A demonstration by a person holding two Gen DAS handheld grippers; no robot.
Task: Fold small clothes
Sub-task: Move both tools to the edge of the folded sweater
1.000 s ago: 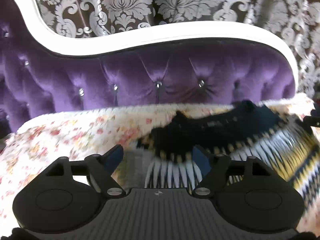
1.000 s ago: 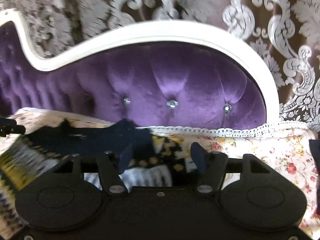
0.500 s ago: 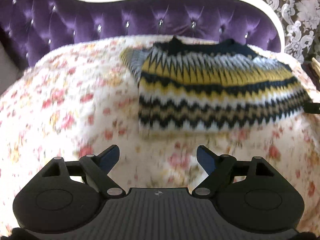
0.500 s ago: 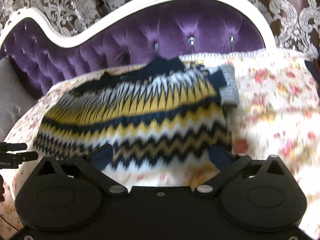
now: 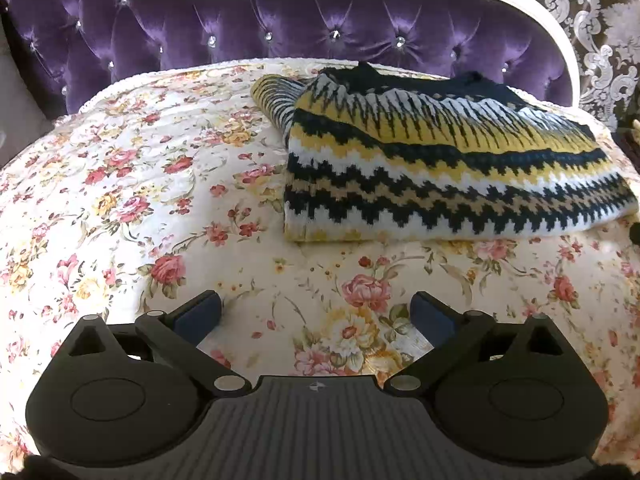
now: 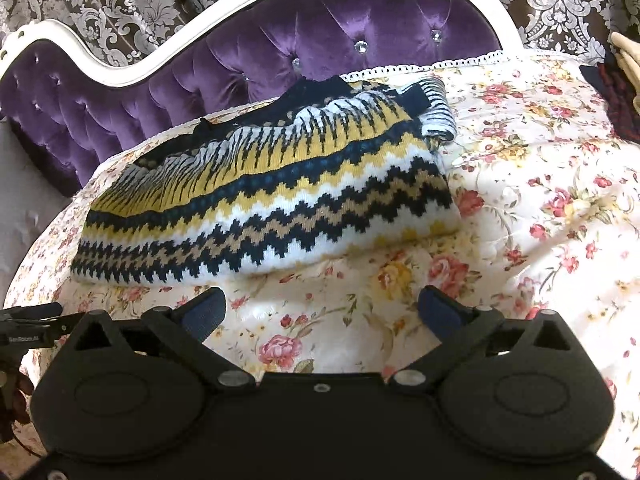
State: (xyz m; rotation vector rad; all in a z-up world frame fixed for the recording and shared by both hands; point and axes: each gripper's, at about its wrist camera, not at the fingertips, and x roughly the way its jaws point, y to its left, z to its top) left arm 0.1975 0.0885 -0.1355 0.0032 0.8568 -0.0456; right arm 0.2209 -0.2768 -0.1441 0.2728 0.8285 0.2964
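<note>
Fingers (image 5: 198, 312) of the left gripper (image 5: 316, 310) and right gripper (image 6: 322, 310) spread wide, holding nothing, above the floral bedspread (image 5: 120, 184); the folded zigzag sweater (image 6: 272, 200) lies ahead near the purple headboard (image 5: 280, 28).

Folded zigzag-knit sweater (image 5: 440, 168) (image 6: 272, 192), navy, yellow, white, lying flat, sleeve tucked beneath

Both views are bright and sharp, evenly lit. Fisheye bending curves the headboard (image 5: 328, 36) and darkens the corners. Sheen glints on its purple velvet; the bedspread (image 6: 532, 184) shows pale washed-out patches.
</note>
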